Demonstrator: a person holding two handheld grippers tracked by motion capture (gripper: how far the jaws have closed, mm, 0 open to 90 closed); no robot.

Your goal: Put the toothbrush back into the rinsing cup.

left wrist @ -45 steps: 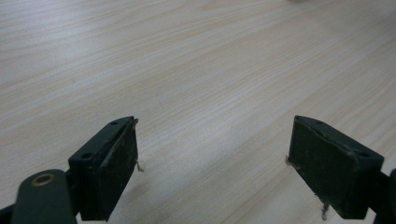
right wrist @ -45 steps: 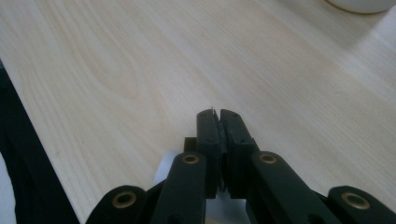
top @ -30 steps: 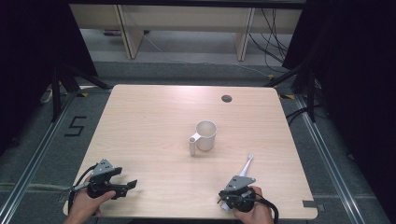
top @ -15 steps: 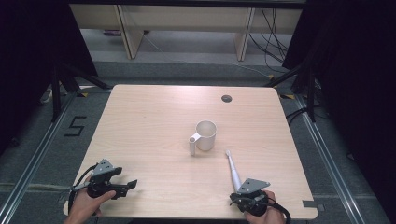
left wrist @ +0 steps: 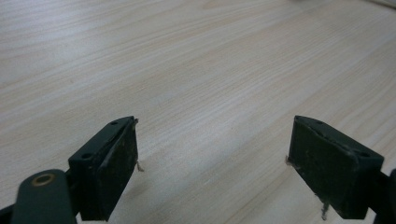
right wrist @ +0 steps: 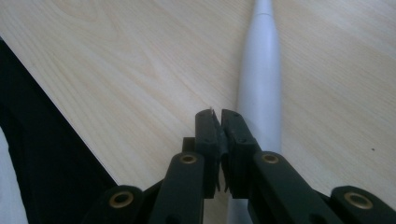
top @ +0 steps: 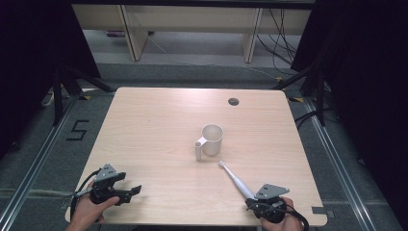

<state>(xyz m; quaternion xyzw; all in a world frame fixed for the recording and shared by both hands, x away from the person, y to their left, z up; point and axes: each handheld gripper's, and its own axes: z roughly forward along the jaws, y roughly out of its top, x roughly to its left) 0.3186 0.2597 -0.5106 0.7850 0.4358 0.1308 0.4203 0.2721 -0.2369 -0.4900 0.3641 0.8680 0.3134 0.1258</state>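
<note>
1. Right claw (top: 250, 198), held in the person's right hand (top: 281, 222) at the near right corner of the table (top: 154, 125), has its jaws drawn together until the pads almost meet.
2. In the right gripper view the white toothbrush-like stick (right wrist: 259, 79) runs up just past the right claw (right wrist: 219, 114), behind the closed tips. Whether the pads pinch the stick's near end cannot be told from that view.
3. From the high view the white stick (top: 235, 179) slants from the right claw toward the middle of the table, and its far tip ends close to the mug without touching it.
4. A white mug (top: 211, 139) stands upright a little right of the table's centre, mouth up, with its handle turned toward the near left.
5. Left claw (top: 132, 190) sits at the near left corner of the table in the person's left hand (top: 89, 211). Its jaws stand wide apart.
6. The left gripper view shows the left claw (left wrist: 212, 154) over bare wood grain, with nothing between the pads.
7. A dark round cable hole (top: 233, 101) lies near the far edge of the table, right of its middle.
</note>
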